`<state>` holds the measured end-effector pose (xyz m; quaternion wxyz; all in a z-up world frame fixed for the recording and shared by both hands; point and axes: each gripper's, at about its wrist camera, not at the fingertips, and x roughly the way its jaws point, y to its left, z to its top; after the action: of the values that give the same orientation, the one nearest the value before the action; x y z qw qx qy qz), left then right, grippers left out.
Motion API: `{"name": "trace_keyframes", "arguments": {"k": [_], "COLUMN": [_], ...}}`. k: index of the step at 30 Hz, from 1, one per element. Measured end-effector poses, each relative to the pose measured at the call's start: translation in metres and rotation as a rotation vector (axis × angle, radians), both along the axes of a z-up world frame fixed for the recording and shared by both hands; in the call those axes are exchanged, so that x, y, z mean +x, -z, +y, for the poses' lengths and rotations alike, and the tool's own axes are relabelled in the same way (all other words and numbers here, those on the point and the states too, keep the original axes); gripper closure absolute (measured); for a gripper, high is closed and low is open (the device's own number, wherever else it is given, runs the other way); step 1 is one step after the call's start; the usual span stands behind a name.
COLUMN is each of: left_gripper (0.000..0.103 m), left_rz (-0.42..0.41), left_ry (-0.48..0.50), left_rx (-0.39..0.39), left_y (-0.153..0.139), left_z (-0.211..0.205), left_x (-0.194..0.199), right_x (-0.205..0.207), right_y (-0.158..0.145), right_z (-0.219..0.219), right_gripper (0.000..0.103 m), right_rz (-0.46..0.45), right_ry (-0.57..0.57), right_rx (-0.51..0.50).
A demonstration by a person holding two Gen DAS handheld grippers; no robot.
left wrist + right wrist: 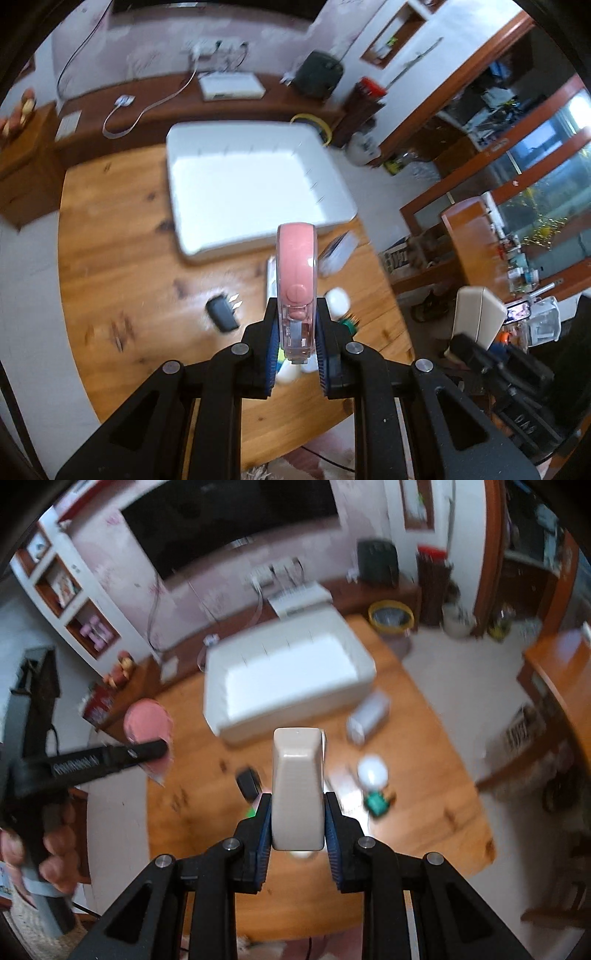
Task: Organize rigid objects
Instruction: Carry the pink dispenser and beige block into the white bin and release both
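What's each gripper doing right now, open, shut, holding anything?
Left gripper: closed on the pink tape dispenser.
Right gripper: closed on the beige block-shaped object.

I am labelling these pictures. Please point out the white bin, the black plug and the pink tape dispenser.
White bin [334,177], left wrist view: its right wall.
Black plug [221,314], left wrist view: middle of its body.
Pink tape dispenser [296,254], left wrist view: its pink top.
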<state>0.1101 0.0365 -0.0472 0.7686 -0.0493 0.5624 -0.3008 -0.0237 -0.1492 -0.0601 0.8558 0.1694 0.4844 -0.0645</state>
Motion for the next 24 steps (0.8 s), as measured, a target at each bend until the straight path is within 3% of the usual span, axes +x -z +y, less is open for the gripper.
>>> {"name": "trace_keyframes", "arguments": {"k": [7, 13, 18, 24], "left_gripper": [0.085, 0.085, 0.085, 0.085], "left_rz": [-0.076, -0.101, -0.028, 0.034], "left_ry": [-0.026, -0.088, -0.158, -0.219], "left_rx": [-0.014, 0.003, -0.004, 0.182], "left_y": [-0.041, -0.045, -0.01, 0.066], "left_z": [-0.023, -0.04, -0.052, -0.08], "left_x": [0.028, 0.065, 0.109, 0.155], "right_x": [0.044, 0.095, 0.155, 0.229], "right_y": [-0.065, -0.078, -0.055, 0.016], "right_z": [-0.019, -0.041, -0.065, -0.097], "right_gripper": [0.077, 0.077, 0.077, 0.077], "right_rz": [-0.122, -0.161, -0.115, 0.016], "right_ry": [-0.109, -0.22, -0.26, -0.24], "right_rx": [0.013, 0.084, 0.102, 0.127]}}
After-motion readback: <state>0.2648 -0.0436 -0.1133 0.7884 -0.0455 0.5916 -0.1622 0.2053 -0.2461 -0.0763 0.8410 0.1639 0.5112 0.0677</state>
